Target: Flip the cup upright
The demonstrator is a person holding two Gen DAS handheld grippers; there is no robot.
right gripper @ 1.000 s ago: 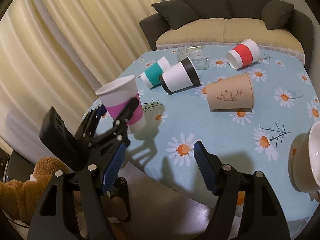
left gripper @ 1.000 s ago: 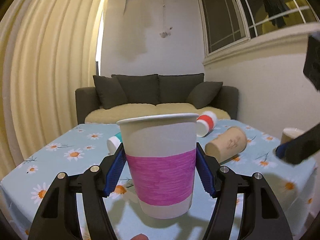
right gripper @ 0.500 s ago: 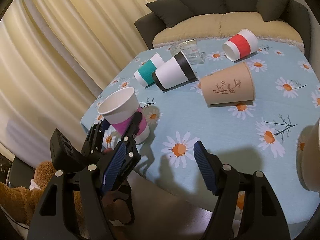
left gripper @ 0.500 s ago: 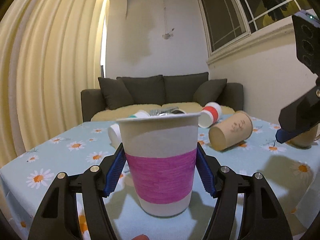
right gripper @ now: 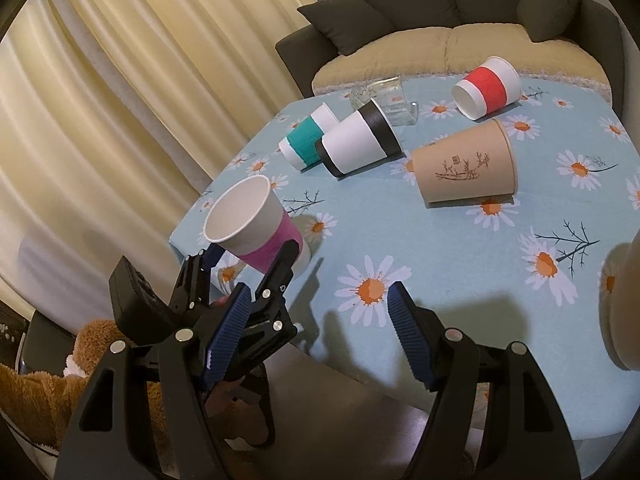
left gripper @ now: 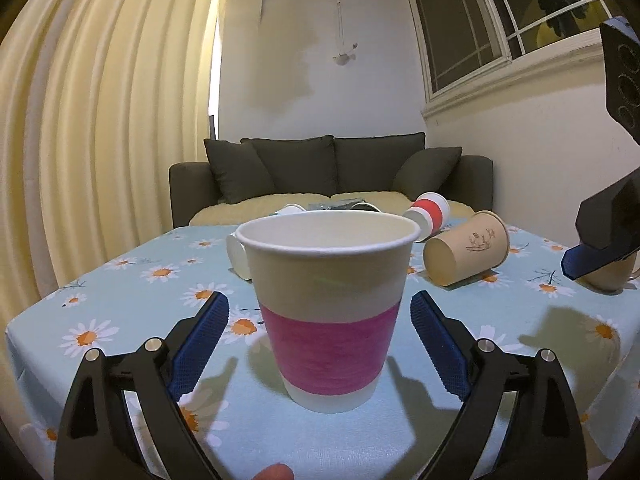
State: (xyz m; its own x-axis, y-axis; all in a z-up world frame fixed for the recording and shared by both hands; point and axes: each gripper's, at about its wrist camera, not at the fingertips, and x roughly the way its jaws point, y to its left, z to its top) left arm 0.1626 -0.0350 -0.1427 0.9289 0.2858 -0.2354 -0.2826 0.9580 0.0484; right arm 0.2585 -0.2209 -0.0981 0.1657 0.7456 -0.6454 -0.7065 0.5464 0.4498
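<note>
A: How was the pink-banded cup found at that moment?

B: It was seen standing upright, mouth up, on the worktop near the front left corner of the flowered cloth. Its base appeared to be set flat on the cloth, with a shadow cast close around it.

A: And was it being gripped?

B: No. The left gripper was spread wide, its blue fingers held clear of the cup wall on both sides, a gap being visible at each. The cup was left between them, untouched. The same was shown in the right wrist view, where the cup was flanked but not pinched.

A: What of the other tool?

B: The right gripper was held open and empty above the near edge of the worktop, well apart from the cup.

A: So how much of the job was judged done?

B: For this cup, the flip was judged finished; only the withdrawal of the left gripper seemed left. Four other cups were seen lying on their sides further back: a teal-banded cup, a black-banded cup, a brown cup and a red-banded cup. Whether those were meant to be righted too could not be told.
</note>
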